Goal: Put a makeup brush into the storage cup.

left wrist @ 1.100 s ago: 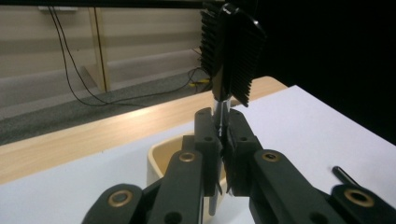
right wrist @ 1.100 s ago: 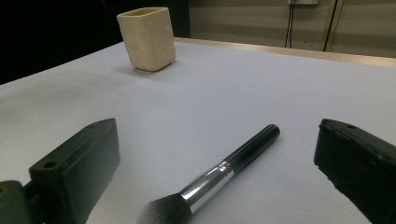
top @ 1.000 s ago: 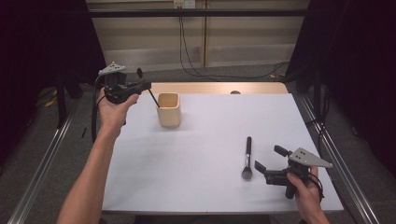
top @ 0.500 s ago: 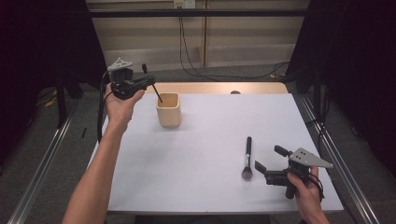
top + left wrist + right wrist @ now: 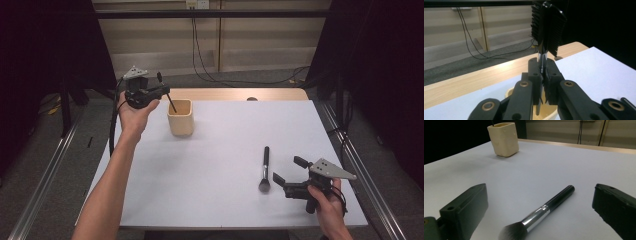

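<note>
My left gripper (image 5: 162, 90) is shut on a black comb-like brush (image 5: 171, 102), held upright with its thin handle pointing down. In the left gripper view the toothed head (image 5: 547, 27) rises above the jaws, and the handle passes between them into the mouth of a beige cup (image 5: 510, 93). The cup (image 5: 180, 117) stands at the table's far left. A black makeup brush (image 5: 265, 167) lies flat at the near right, bristles toward me. My right gripper (image 5: 289, 170) rests just right of it, open; in the right gripper view the brush (image 5: 549, 206) lies between and ahead of the jaws.
The white table top (image 5: 225, 145) has a wooden strip (image 5: 235, 94) along its far edge. Metal rails run down both sides of the table. Cables hang on the wall behind. The cup (image 5: 504, 138) is far ahead of the right gripper.
My left hand has moved right and slightly down, bringing the held brush's handle from left of the cup to its mouth. The right hand and the makeup brush have stayed still.
</note>
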Demonstrator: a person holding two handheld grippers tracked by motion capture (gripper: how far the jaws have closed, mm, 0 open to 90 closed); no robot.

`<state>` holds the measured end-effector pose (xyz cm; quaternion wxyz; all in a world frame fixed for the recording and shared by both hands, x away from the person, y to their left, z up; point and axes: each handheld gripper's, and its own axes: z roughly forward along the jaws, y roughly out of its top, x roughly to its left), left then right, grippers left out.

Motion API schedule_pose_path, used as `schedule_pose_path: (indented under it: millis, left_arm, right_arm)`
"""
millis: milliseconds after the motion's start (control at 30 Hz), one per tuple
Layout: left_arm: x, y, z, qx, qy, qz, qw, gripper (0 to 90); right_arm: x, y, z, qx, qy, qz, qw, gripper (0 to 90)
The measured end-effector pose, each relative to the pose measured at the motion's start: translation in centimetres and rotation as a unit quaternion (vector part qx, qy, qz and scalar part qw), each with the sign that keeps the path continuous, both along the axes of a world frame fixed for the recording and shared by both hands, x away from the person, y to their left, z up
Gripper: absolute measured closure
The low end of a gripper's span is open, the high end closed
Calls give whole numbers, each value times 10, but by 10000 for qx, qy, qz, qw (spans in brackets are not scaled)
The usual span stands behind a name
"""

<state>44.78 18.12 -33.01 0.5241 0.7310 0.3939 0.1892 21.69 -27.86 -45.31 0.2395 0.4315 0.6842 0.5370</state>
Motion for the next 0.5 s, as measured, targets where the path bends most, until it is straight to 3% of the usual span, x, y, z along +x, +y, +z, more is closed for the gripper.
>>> schedule_pose_path:
  millis: [500]
  left_arm:
    - [2, -3, -15, 109, 79, -39, 9999, 855]
  right_arm:
    - [0, 0, 0, 10, 1, -5, 10000, 0]
